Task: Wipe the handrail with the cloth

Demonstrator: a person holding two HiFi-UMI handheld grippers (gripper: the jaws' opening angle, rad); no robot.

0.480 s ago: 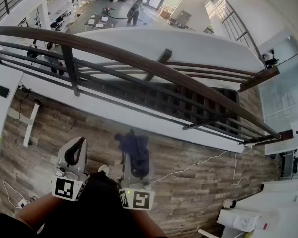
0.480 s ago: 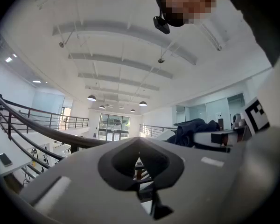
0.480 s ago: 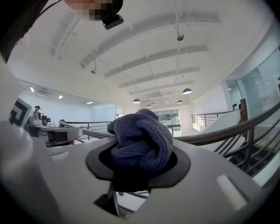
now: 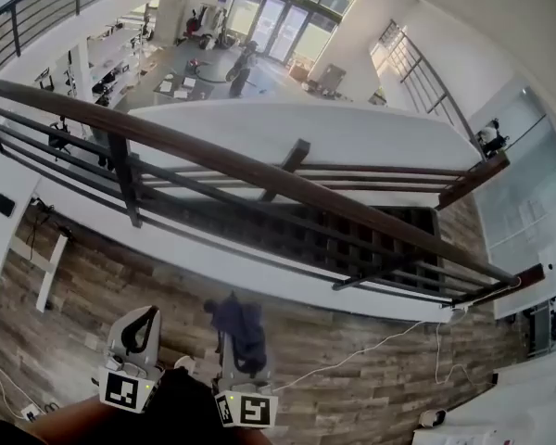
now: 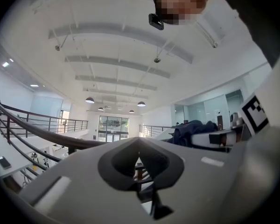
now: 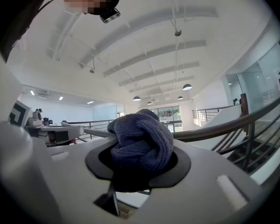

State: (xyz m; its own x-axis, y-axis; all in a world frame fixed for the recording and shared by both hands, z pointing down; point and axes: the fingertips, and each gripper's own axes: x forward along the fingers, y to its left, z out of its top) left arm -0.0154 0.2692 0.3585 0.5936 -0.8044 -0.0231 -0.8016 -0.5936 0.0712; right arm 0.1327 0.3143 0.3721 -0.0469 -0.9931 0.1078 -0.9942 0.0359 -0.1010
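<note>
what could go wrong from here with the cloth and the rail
1. The cloth sits balled up in the right tongs, so it may wipe only a narrow strip of the handrail.
2. Beyond the handrail is an open drop to the lower floor; if the cloth slips out there, it could fall out of reach.

Head camera: we look steeply down from above, with the handrail (image 4: 259, 171) ahead and the left gripper (image 4: 148, 315) and right gripper (image 4: 244, 339) near the bottom edge. Gripper cameras sit close behind their jaws, tilted up at the ceiling (image 5: 130, 45). We see the handrail in all three views
</note>
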